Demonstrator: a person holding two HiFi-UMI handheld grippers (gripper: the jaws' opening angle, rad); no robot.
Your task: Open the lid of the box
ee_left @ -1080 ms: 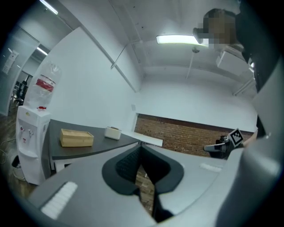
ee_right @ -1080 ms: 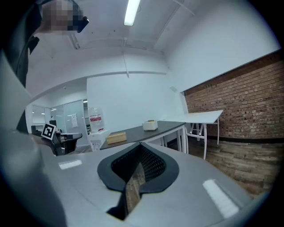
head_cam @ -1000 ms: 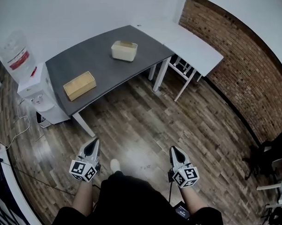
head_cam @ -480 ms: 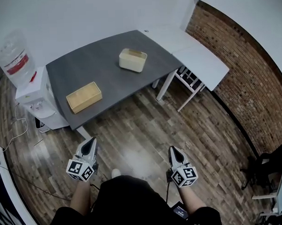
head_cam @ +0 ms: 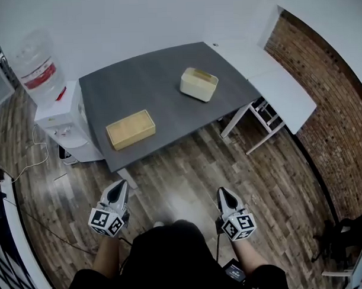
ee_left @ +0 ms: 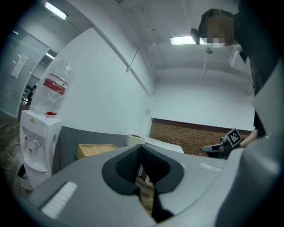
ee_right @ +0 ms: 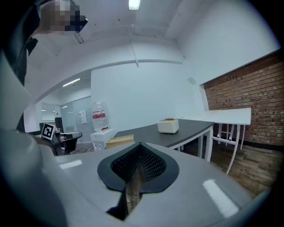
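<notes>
Two boxes stand on the dark grey table (head_cam: 155,71): a flat wooden box (head_cam: 130,129) near its front edge and a cream box with a tan lid (head_cam: 199,84) farther back right. Both grippers hover over the wooden floor, well short of the table. My left gripper (head_cam: 118,189) and right gripper (head_cam: 225,193) are shut with nothing between their jaws. The left gripper view looks along the shut left gripper (ee_left: 141,150) at the wooden box (ee_left: 95,150) and the cream box (ee_left: 135,139). Beyond the shut right gripper (ee_right: 140,148) lie the cream box (ee_right: 168,126) and the wooden box (ee_right: 119,140).
A water dispenser (head_cam: 58,112) with a bottle stands at the table's left end. A white table (head_cam: 276,78) adjoins on the right, with a stool frame (head_cam: 266,114) under it. A brick wall (head_cam: 334,124) runs along the right. Cables (head_cam: 33,158) lie on the floor at left.
The table and boxes have slid lower and to the right in the head view, so the person has walked closer. Both grippers stay shut and side by side.
</notes>
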